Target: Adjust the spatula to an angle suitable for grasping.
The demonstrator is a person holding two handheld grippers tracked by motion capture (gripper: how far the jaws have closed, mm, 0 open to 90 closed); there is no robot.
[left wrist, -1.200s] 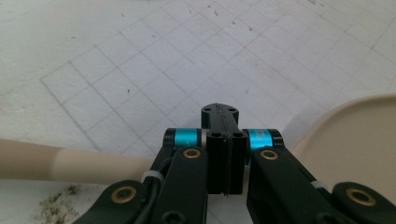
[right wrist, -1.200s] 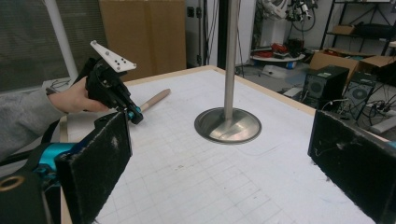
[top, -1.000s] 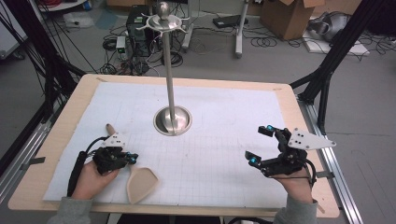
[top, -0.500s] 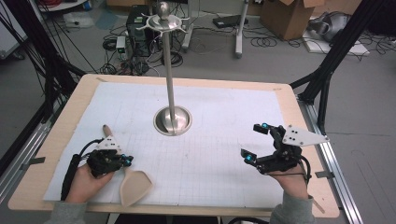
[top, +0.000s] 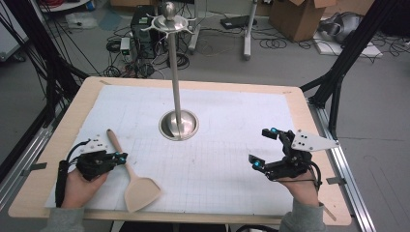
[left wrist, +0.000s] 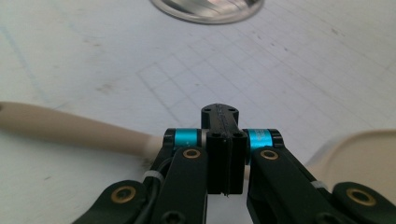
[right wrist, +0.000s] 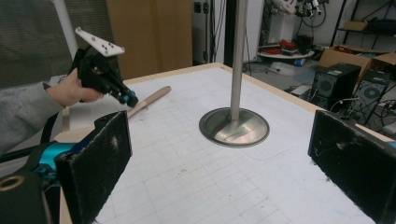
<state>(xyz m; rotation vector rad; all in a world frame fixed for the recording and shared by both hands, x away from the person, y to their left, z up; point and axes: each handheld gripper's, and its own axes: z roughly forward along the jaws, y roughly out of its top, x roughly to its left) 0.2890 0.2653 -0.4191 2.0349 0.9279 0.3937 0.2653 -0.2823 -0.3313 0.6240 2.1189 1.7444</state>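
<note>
A pale wooden spatula [top: 130,171] lies flat on the white gridded mat [top: 212,159] near the table's [top: 309,104] front left corner; its slim round handle points away from the person and a little leftward, and its broad flat blade, squared at the end with softened corners, lies closest to the front edge; the wood is a light unpainted beige, smooth, with no marks that can be made out. The left gripper [top: 118,157], held in the person's left hand [top: 80,186], sits just beside the handle with its tips at or over the shaft; its jaws are pressed flat together with nothing between them, and in the left gripper view the handle runs across behind the closed tips while the blade shows pale at the lower right; whether the tips touch the wood cannot be told. The right gripper [top: 265,147], in the right hand [top: 302,186], hovers over the mat at the right side, well apart from the spatula, its jaws spread wide and empty; in the right gripper view the padded fingers [right wrist: 95,163] stand far apart on either side of the steel stand [top: 178,123], whose round base rests mid-mat and whose thin pole rises straight up to a hooked top.
</note>
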